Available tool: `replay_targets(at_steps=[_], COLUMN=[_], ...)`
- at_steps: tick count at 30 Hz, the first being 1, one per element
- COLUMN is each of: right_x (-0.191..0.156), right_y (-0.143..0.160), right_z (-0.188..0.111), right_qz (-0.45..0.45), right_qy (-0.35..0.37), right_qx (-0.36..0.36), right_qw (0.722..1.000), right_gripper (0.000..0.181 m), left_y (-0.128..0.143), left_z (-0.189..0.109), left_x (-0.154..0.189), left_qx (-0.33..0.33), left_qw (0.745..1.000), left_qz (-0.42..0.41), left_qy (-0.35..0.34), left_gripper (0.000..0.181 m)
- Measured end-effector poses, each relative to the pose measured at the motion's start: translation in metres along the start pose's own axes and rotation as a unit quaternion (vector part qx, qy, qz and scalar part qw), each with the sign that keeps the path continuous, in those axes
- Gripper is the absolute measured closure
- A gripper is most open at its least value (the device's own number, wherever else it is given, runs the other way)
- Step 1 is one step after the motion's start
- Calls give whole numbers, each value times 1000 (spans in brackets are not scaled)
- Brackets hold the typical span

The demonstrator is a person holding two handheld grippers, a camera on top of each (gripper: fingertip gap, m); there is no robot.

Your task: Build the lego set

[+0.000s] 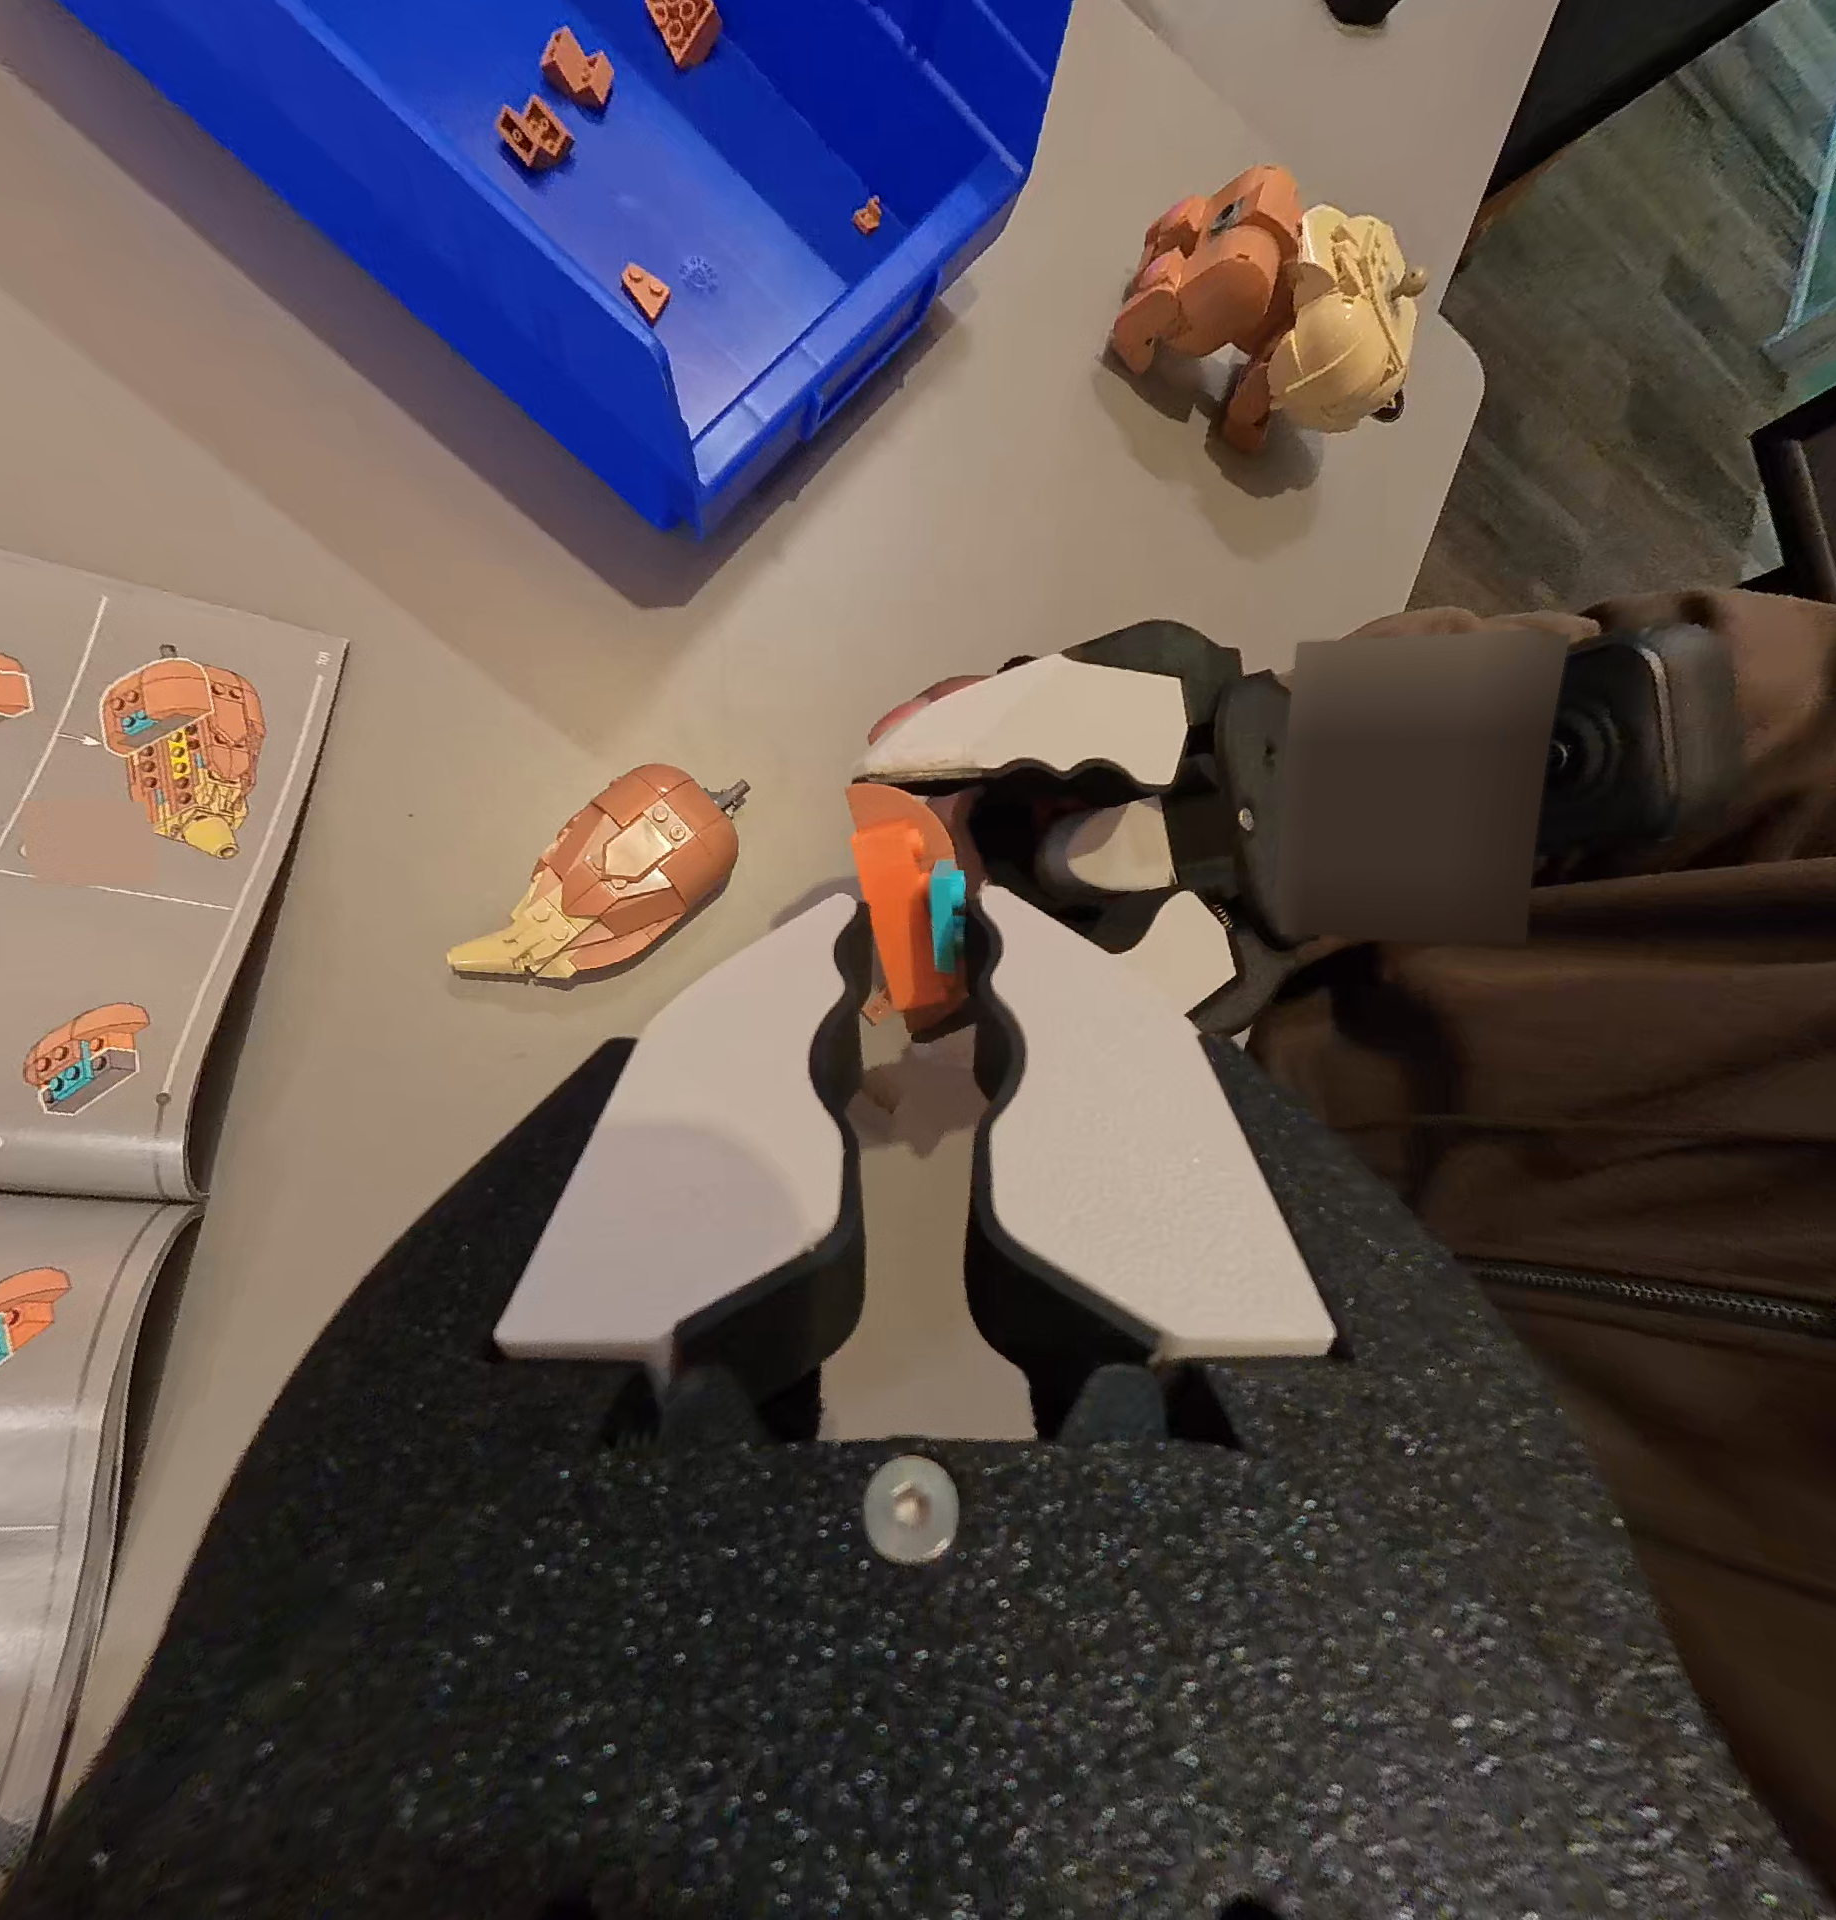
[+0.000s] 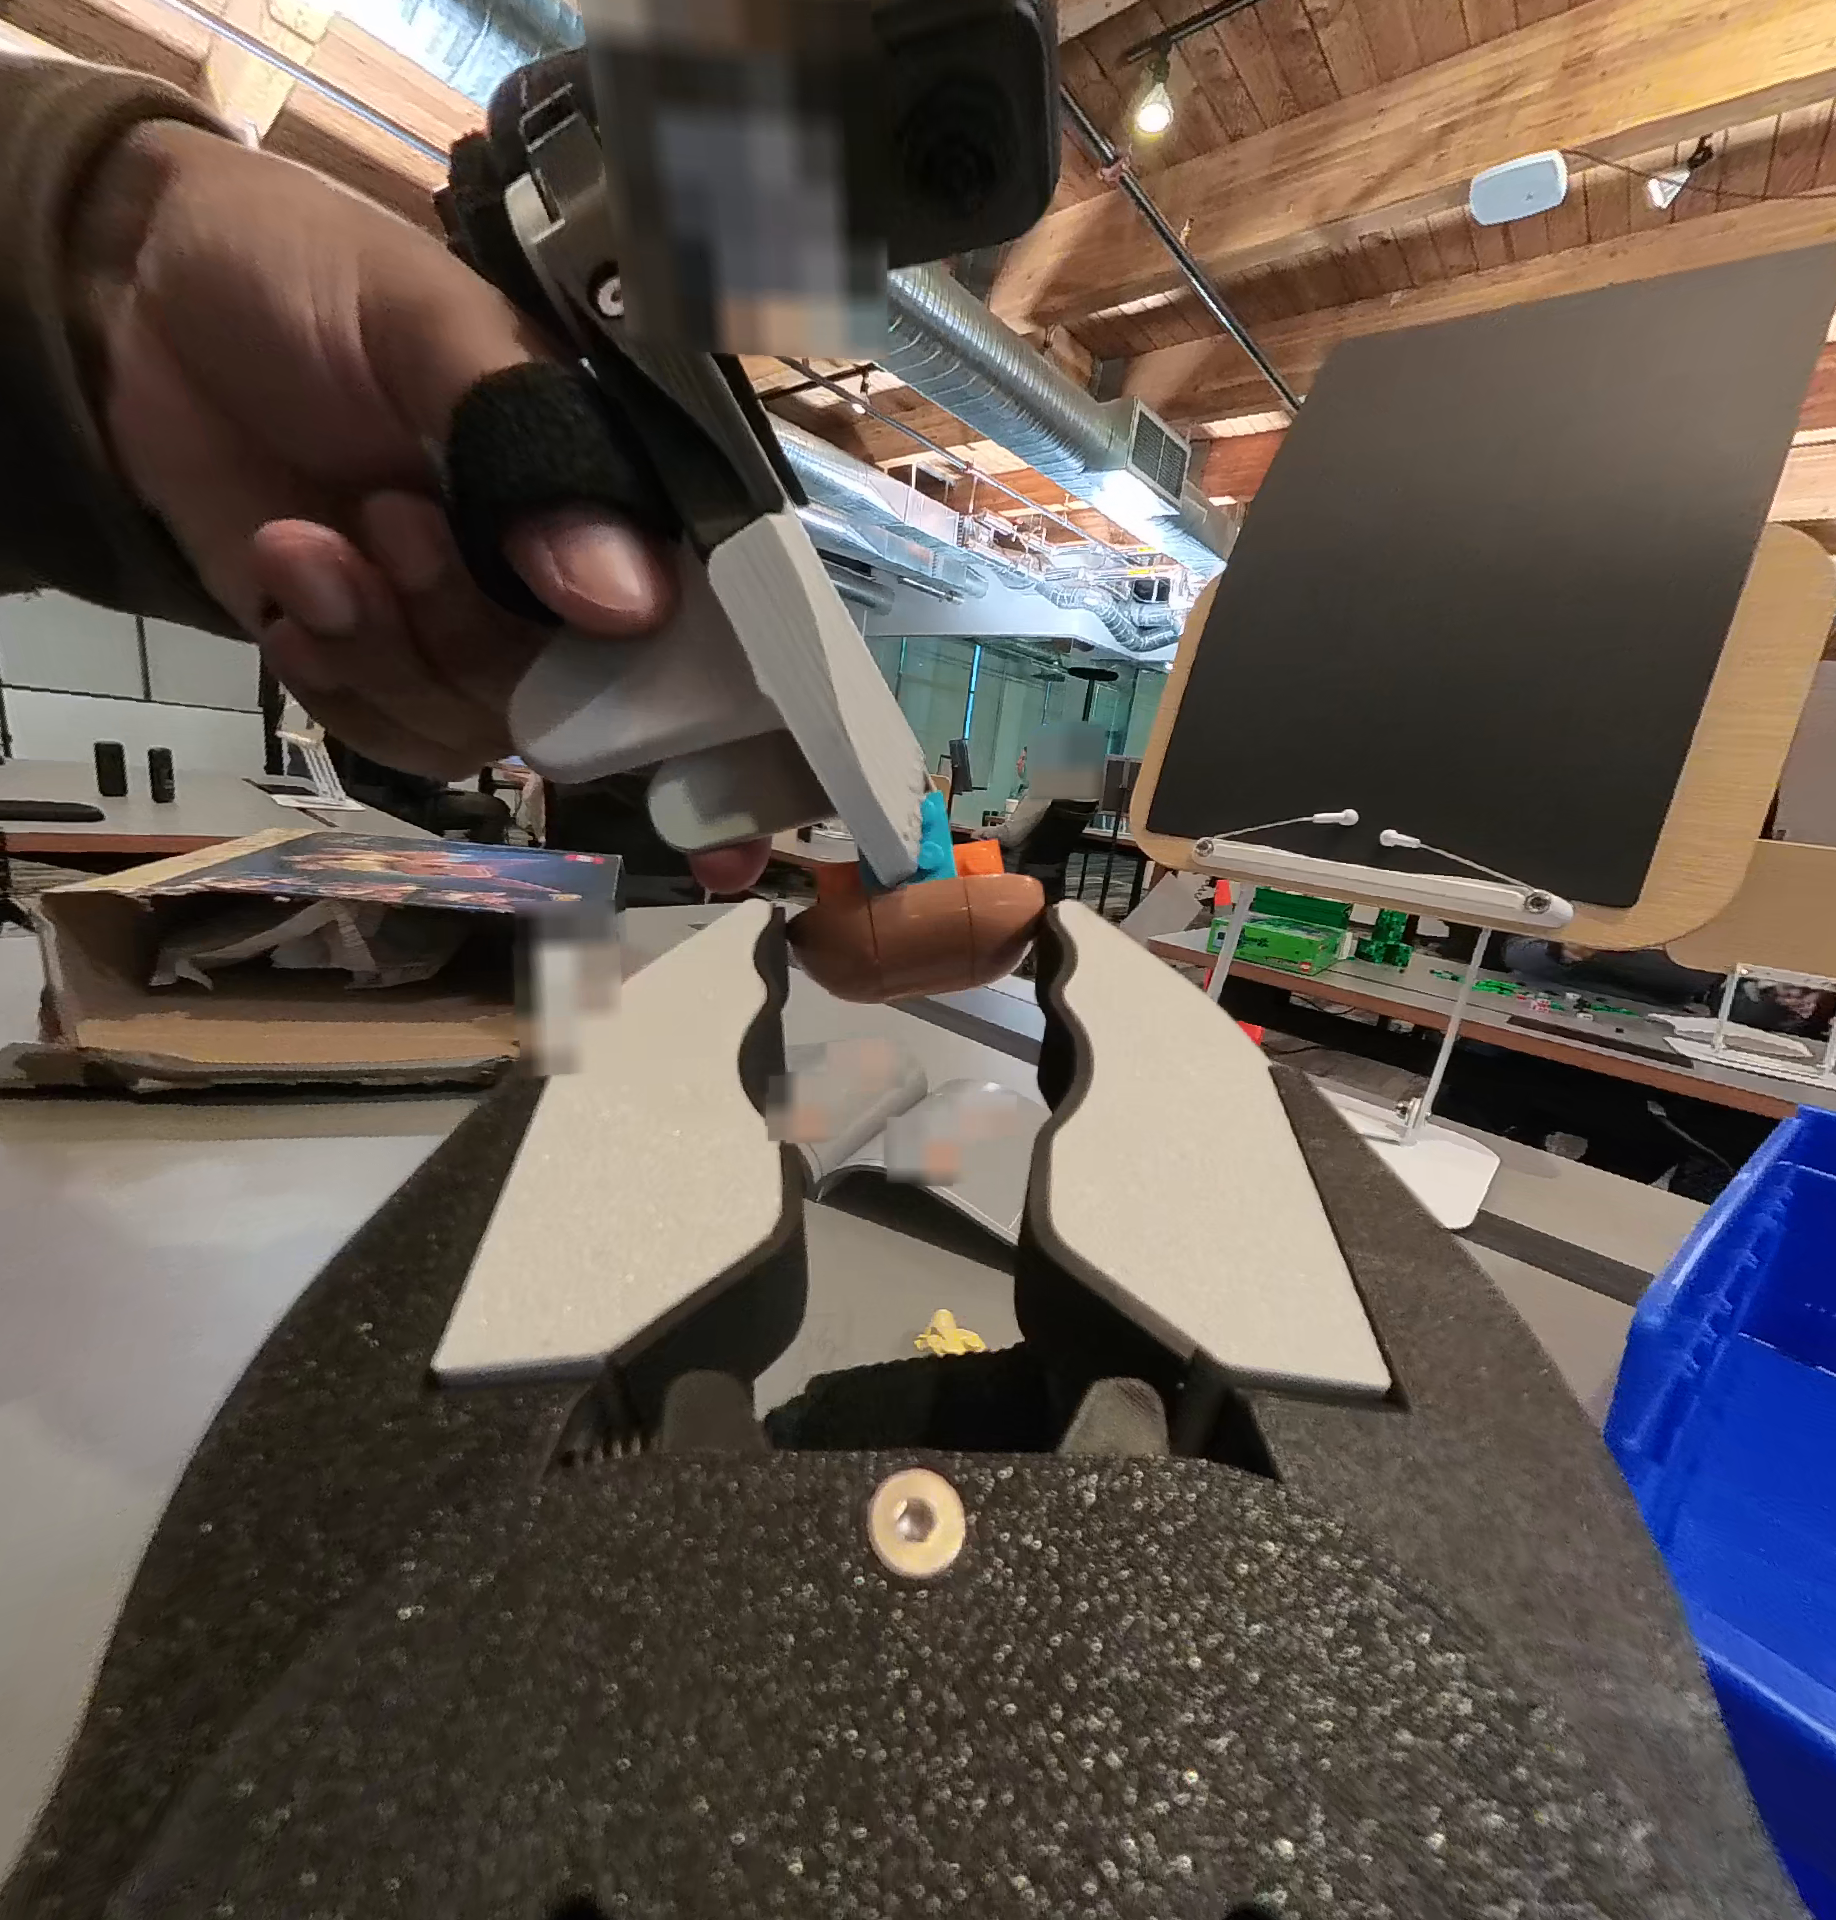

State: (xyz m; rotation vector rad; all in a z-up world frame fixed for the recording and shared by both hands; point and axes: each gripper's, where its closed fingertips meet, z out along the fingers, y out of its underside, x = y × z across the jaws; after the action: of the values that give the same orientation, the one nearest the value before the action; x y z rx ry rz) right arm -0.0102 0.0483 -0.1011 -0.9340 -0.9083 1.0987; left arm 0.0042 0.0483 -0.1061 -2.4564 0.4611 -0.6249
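Note:
A small Lego assembly (image 1: 898, 935) of rounded brown pieces with an orange brick and a teal brick is held in the air above the grey table (image 1: 893, 540). My left gripper (image 1: 919, 914) is shut on its orange and teal part. My right gripper (image 2: 914, 920) is shut on its rounded brown shell (image 2: 919, 951) from the opposite side. The right gripper also shows in the left wrist view (image 1: 955, 821), coming in from the right. The left gripper shows in the right wrist view (image 2: 883, 862), coming down from the upper left in a hand, its tip against the teal brick (image 2: 935, 831).
A blue bin (image 1: 581, 291) with several loose brown pieces stands at the back. A brown and tan built model (image 1: 1278, 312) and a smaller sub-build (image 1: 623, 883) lie on the table. An open instruction booklet (image 1: 114, 883) lies left. A cardboard box (image 2: 270, 966) and a black board on a stand (image 2: 1496, 571) stand beyond.

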Motion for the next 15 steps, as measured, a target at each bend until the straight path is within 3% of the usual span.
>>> replay_targets(at_steps=[15], right_x=[0], right_y=[-2], right_z=[-4], right_qz=[-18], right_qy=[6], right_qx=[-3], right_qw=[1000], right_gripper=[136], left_y=[2], left_z=[0], left_x=[-1], left_qx=[26], left_qw=[999], left_qz=[33], left_qy=[-22], left_gripper=[165])
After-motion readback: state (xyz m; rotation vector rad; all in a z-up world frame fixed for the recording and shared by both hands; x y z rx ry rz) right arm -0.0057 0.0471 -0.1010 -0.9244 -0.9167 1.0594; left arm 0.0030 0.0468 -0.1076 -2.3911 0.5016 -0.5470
